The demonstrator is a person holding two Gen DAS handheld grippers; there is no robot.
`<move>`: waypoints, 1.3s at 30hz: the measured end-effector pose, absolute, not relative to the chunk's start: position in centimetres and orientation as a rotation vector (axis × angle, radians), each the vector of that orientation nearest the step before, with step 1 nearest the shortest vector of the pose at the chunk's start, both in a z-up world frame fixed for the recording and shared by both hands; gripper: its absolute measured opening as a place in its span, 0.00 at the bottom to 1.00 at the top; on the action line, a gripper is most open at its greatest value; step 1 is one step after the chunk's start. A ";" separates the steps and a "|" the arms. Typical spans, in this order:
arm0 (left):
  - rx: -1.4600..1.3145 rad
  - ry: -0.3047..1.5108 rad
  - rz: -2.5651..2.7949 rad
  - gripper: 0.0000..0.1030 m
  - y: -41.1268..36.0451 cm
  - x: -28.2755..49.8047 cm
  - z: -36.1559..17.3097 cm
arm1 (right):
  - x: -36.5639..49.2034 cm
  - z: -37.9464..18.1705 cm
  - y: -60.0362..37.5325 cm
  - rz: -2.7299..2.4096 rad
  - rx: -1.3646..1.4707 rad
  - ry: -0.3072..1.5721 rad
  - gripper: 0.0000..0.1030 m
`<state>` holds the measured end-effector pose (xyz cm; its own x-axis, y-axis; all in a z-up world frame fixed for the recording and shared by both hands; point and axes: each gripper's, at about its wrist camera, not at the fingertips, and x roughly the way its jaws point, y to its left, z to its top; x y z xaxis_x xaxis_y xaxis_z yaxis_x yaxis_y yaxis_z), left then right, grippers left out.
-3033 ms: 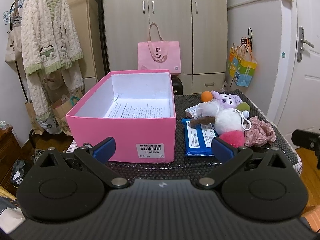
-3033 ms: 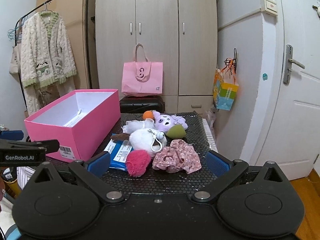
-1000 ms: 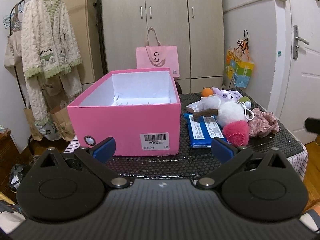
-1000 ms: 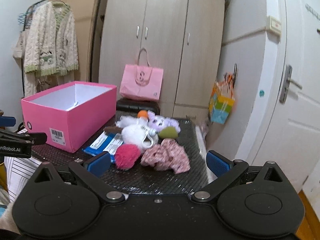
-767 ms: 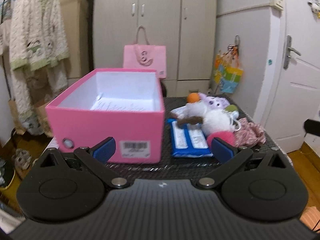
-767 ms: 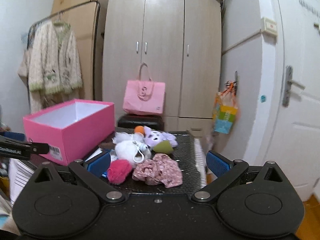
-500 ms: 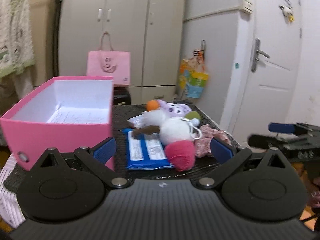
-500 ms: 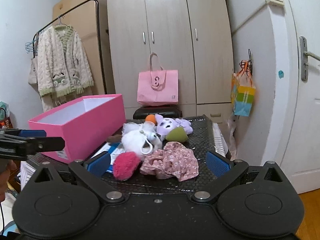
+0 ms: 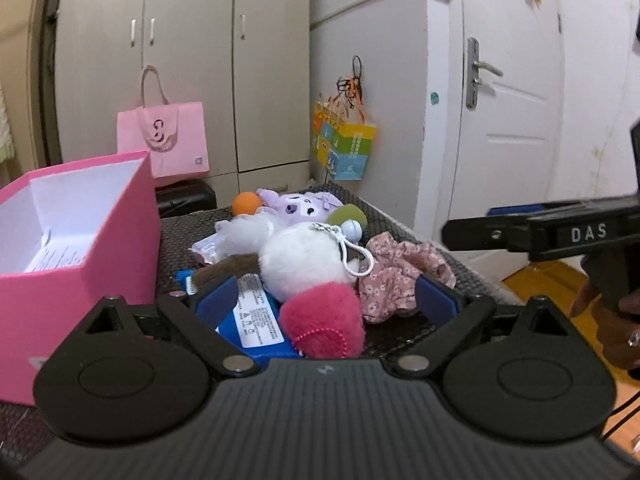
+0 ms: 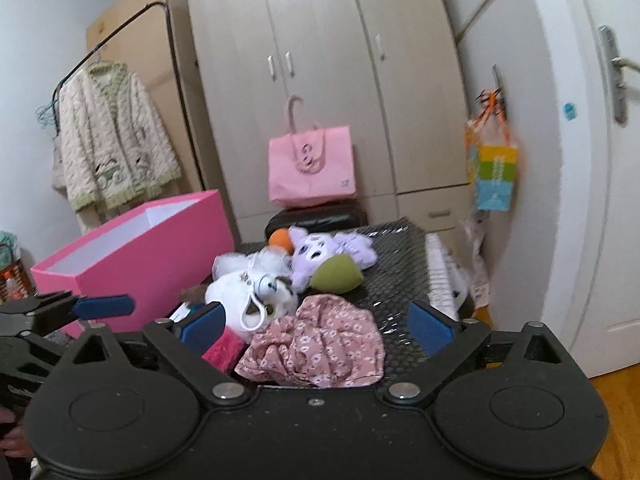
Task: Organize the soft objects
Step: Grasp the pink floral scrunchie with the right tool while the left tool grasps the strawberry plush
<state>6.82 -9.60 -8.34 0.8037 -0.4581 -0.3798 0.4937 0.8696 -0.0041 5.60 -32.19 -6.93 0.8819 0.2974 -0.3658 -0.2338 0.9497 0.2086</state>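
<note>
Blue pack is lying half hidden under white plush, beside pink box; long axis pointing away. Left gripper closing, nothing pinched; right gripper closing slightly over floral cloth, untouched

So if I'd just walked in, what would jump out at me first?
Probably the open pink box at the table's left, with only a printed sheet visible inside. Right of it lies a heap of soft things: a white plush, a magenta pompom and a floral cloth nearest the open right claw.
</note>
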 end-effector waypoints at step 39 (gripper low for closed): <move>0.153 0.487 -0.556 0.36 -11.0 9.8 -10.1 | 10.0 -11.0 -30.5 0.321 -0.015 0.541 0.23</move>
